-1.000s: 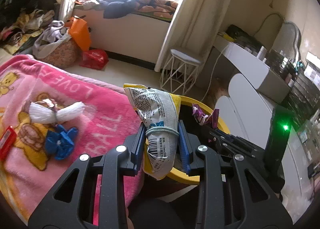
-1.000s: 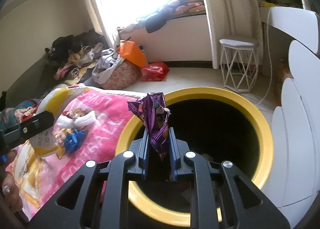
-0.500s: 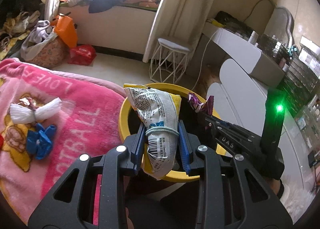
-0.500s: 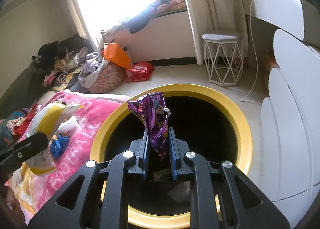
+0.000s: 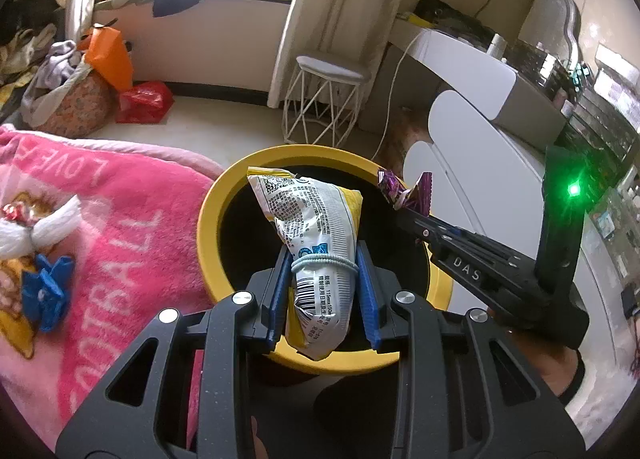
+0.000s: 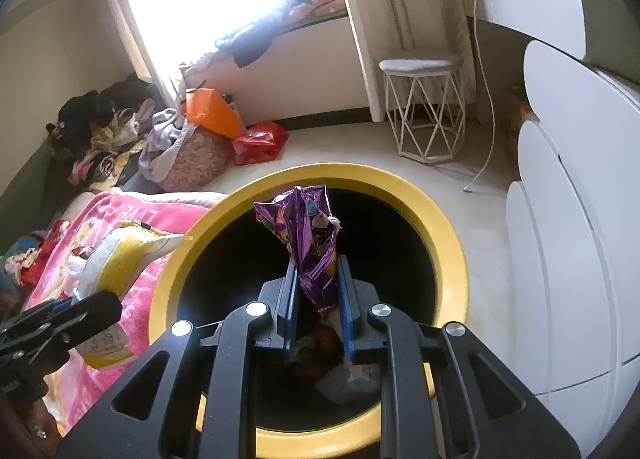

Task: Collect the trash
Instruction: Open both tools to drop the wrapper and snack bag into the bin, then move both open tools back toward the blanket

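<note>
A pink blanket on the bed lies beside the bin, carrying a white bundle and a blue wrapper. A wire stool and white drawers stand near. The yellow-rimmed black bin holds scraps at its bottom. The left gripper tilts down over the rim, fingers pinching a white-yellow bag. The right gripper angles down over the opening, fingers pinching a purple wrapper.
</note>
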### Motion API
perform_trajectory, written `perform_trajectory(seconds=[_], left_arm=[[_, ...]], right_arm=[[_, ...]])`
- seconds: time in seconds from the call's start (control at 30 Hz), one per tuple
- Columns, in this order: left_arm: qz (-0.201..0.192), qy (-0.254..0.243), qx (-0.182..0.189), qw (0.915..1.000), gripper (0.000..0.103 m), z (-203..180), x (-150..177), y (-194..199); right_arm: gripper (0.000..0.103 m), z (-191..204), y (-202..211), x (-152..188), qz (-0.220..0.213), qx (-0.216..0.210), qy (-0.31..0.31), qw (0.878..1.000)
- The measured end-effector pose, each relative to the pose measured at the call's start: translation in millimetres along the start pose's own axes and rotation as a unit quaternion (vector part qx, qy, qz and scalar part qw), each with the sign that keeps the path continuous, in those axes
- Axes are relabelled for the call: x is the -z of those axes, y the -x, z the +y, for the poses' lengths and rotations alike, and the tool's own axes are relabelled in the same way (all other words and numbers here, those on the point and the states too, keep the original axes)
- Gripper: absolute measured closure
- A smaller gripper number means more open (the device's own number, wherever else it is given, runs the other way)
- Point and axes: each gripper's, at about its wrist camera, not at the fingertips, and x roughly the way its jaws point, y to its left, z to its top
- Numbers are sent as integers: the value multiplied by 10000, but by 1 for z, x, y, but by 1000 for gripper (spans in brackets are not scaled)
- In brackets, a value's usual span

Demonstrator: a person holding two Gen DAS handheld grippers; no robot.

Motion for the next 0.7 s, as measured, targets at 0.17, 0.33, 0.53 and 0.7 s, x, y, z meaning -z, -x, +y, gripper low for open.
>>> perform_trajectory(seconds=[0.17, 0.33, 0.53, 0.7], left_arm=[[-5, -80, 17, 10000, 78, 0, -4, -12], [19, -32, 5, 10000, 78, 1, -12, -24], [-82, 4, 4, 10000, 61, 5, -21, -29], [-286, 171, -157, 9993, 19, 15, -21, -16]], right_arm=[[86, -5, 0, 1, 1, 27, -85, 10000], [85, -5, 0, 2, 7, 39, -97, 9999], [72, -6, -1, 1, 43, 27, -95, 9999], [56, -10, -1, 3, 52, 123, -181, 9997]])
